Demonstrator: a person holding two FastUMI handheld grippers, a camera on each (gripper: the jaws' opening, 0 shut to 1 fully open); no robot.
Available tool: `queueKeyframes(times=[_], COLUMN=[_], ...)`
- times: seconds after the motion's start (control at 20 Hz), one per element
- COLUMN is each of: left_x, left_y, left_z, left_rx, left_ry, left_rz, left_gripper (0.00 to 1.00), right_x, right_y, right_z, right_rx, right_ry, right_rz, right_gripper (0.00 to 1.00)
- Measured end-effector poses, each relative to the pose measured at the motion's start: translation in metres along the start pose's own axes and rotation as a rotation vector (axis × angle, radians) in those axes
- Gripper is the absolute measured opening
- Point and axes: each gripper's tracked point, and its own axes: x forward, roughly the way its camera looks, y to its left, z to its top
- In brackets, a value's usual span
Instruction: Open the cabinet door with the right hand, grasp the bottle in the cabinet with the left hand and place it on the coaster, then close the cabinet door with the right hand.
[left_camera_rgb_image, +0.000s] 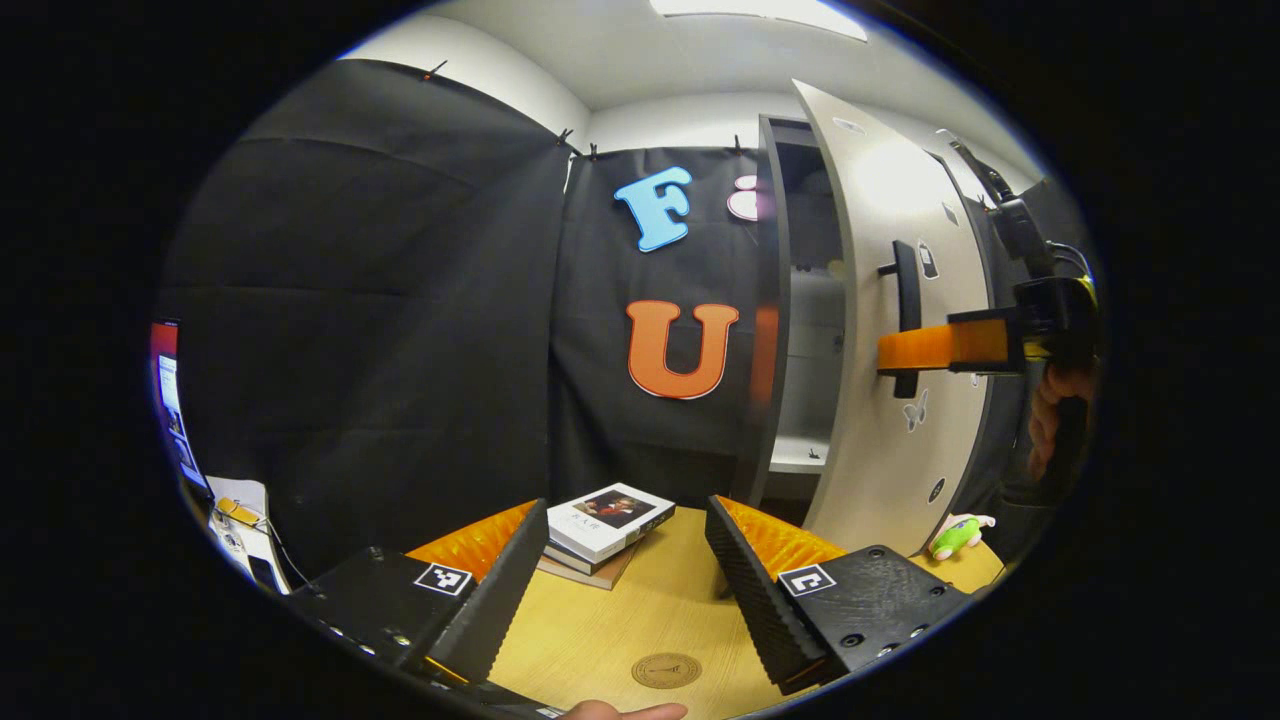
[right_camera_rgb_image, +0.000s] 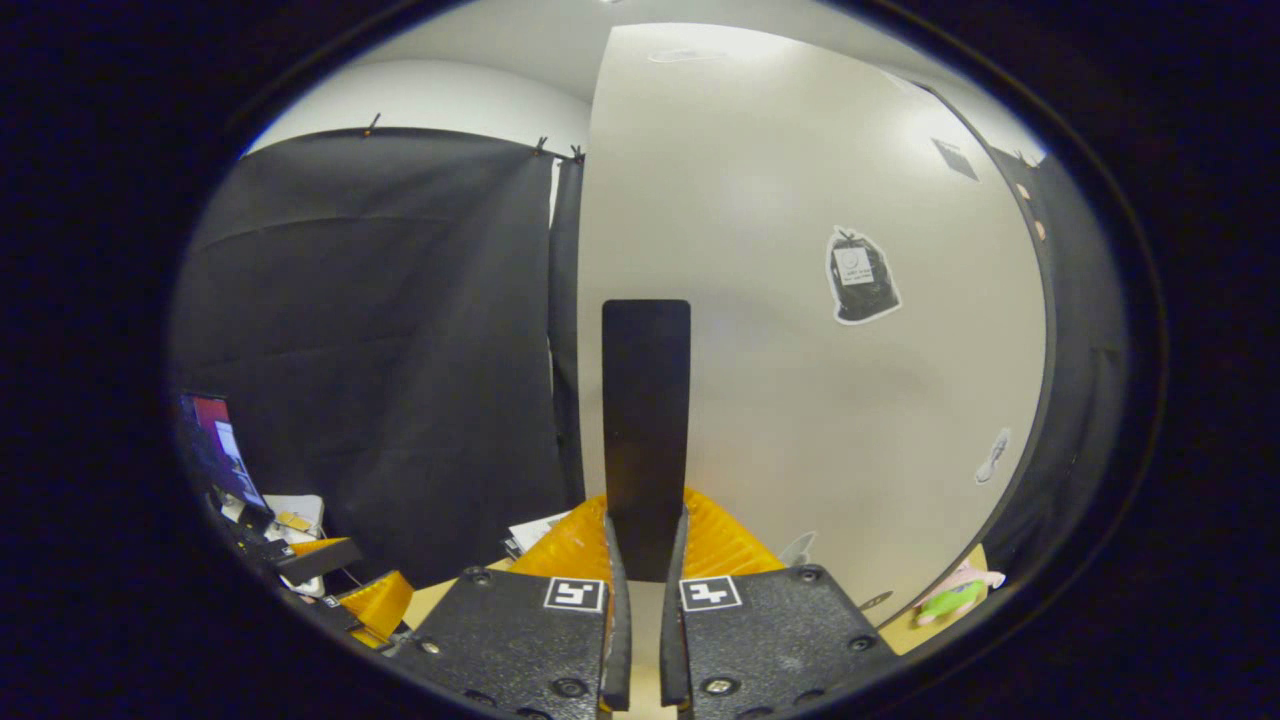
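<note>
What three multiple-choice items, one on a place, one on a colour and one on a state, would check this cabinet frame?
1. Where do the books lie?
A. on the wooden table
B. inside the cabinet
C. on the coaster

2. What colour is the cabinet door's handle?
A. orange
B. black
C. white

3. How does the cabinet door stand?
A. fully shut
B. partly open
C. taken off

Answers:
1. A: in the left gripper view the stack rests on the table, beyond the round coaster and between the open left gripper's fingers.
2. B: the right gripper is shut on a dark bar that stands out from the pale door.
3. B: the door has swung out, and cabinet shelves show in the gap.
</note>
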Motion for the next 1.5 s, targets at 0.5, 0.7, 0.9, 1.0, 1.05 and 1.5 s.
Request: queueKeyframes(times=[0.5, 0.7, 0.9, 1.0, 1.05, 1.5], left_x=[0.013, 0.024, 0.030, 0.032, 0.034, 0.063], left_y=[-0.066, -0.095, -0.113, -0.124, -0.129, -0.218], left_z=[-0.003, 0.013, 0.024, 0.019, 0.014, 0.002], left_rx=[0.071, 0.112, 0.149, 0.154, 0.157, 0.160], left_ry=[0.035, -0.007, -0.011, 0.007, 0.022, 0.045], left_rz=[-0.118, -0.113, -0.084, -0.076, -0.069, -0.175], left_gripper=[0.95, 0.95, 0.95, 0.95, 0.95, 0.94], right_x=[-0.002, -0.004, -0.003, -0.003, -0.004, -0.028], right_y=[-0.004, -0.007, -0.009, -0.010, -0.011, -0.030], right_z=[0.000, -0.001, -0.004, -0.005, -0.005, -0.008], right_rx=[-0.029, -0.044, -0.036, -0.033, -0.027, 0.008], right_ry=[0.016, 0.041, 0.058, 0.072, 0.078, 0.093], right_rz=[0.149, 0.243, 0.343, 0.386, 0.401, 0.317], right_gripper=[0.14, 0.14, 0.14, 0.14, 0.14, 0.14])
